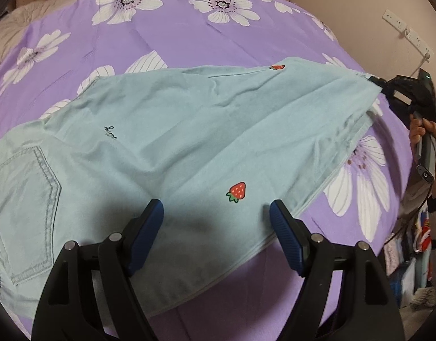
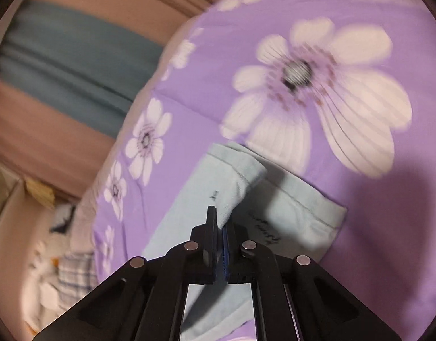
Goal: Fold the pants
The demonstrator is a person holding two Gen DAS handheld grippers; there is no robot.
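Left tool hovers over the pants, fingers spread wide, gripping nothing. Pants lie across the bed, back pocket at left. Right tool pinches the far hem, lifted off the sheet.

We are seeing the pants running past the left wrist view's left edge, the waist cut off. The right gripper is sitting partly out of frame there. In the right wrist view, motion is blurring the purple flowered sheet, and script on the denim is staying unreadable.
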